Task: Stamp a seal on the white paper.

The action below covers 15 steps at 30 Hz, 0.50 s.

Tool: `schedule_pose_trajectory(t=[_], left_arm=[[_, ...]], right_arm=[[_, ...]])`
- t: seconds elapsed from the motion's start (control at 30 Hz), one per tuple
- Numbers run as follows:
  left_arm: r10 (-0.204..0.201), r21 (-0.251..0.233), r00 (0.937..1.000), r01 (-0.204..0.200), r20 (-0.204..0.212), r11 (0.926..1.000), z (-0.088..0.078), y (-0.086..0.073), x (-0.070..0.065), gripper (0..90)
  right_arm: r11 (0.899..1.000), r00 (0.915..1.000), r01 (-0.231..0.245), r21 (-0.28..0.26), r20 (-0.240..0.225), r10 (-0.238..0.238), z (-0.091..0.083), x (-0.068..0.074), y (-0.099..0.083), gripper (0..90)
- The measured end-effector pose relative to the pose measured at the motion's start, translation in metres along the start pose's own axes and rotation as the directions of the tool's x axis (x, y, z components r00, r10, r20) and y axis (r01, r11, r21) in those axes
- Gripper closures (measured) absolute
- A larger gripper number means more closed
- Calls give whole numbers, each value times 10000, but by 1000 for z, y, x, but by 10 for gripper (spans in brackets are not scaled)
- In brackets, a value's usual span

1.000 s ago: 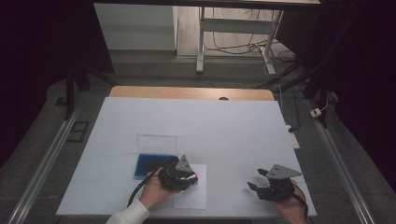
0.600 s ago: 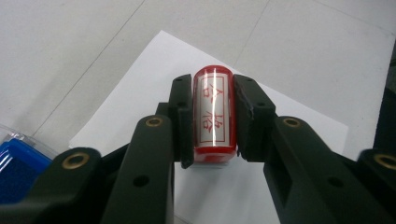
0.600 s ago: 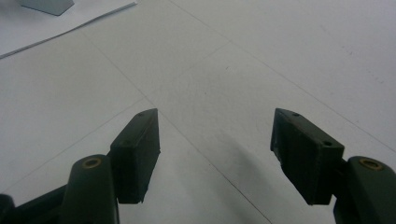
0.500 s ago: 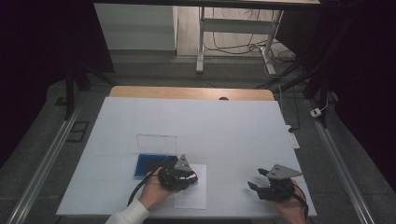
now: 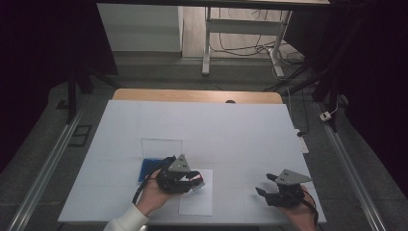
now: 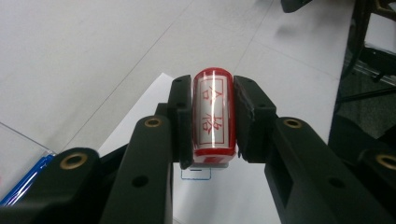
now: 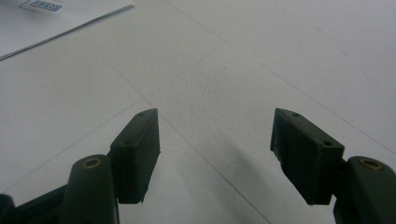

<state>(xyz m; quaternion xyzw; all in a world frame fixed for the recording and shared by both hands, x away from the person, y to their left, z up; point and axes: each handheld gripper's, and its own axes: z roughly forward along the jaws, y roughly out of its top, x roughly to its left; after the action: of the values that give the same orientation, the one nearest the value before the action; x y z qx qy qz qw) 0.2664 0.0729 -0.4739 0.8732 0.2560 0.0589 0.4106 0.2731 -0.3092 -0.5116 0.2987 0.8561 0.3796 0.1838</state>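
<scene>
Your left tool (image 6: 212,154) is pinching the red stamp (image 6: 213,114) just above the paper sheet (image 5: 196,199), over a fresh blue imprint (image 6: 196,173); tilting risks smudging it. Your right tool (image 7: 215,158) is resting spread, holding nothing.

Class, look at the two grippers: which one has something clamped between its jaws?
The left gripper: its jaws press on a red stamp above the paper. The right gripper stands open, nothing between its jaws.

table (image 5: 250,130): white top | clear lid (image 5: 161,146): beside blue ink pad (image 5: 144,169) | metal stand (image 5: 240,36): behind table
</scene>
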Motion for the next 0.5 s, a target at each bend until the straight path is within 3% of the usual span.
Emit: schedule_pose_trajectory(t=[0.5], left_arm=[[166, -557, 9998, -163, 52, 9983, -22, 7, -2, 698]], right_arm=[[10000, 10000, -7, -37, 34, 7, 0, 0, 0, 326]])
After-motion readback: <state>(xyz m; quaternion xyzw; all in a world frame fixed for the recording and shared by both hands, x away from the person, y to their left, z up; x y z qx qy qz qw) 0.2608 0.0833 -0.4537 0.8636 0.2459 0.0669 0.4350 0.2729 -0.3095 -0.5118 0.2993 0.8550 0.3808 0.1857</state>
